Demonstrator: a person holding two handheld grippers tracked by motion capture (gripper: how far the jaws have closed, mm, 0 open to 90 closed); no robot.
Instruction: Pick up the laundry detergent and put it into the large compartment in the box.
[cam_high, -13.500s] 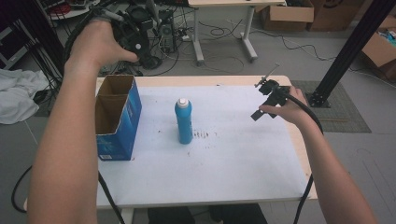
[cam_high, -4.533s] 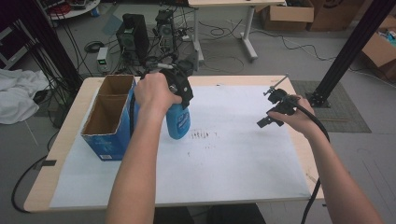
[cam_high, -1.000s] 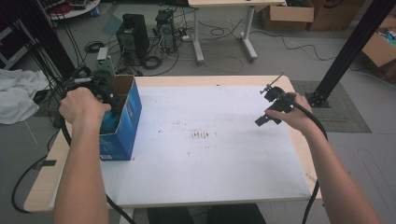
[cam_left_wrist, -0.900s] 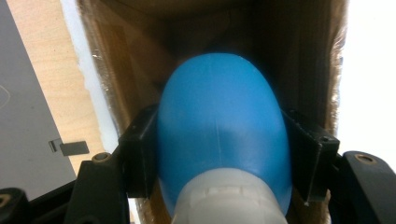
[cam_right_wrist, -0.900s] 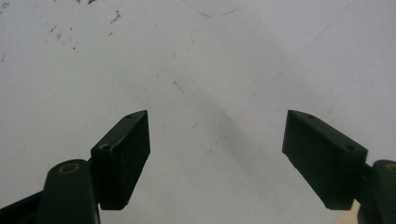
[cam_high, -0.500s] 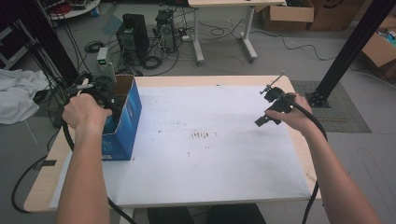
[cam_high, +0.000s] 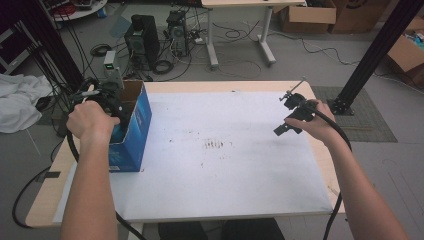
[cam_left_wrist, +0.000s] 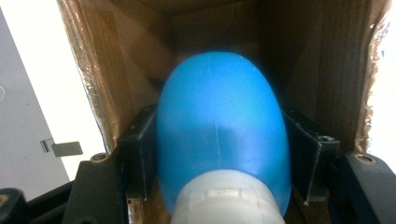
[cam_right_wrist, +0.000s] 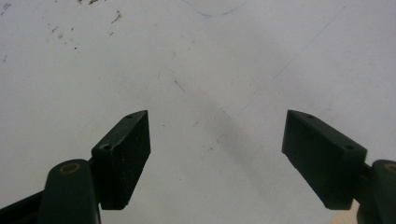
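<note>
Blue bottle (cam_left_wrist: 219, 135) pinched between left gripper (cam_left_wrist: 219, 154) jaws, inside cardboard box (cam_high: 131, 131), right gripper (cam_right_wrist: 217, 154) spread

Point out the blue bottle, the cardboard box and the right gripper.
blue bottle (cam_left_wrist: 219, 121): left gripper view, on its rounded body between the jaws.
cardboard box (cam_high: 141, 112): high view, on its blue outer side wall.
right gripper (cam_right_wrist: 217, 154): right gripper view, midway between its open fingertips.

Lab: computer towers (cam_high: 145, 35), floor cables (cam_high: 240, 35)
</note>
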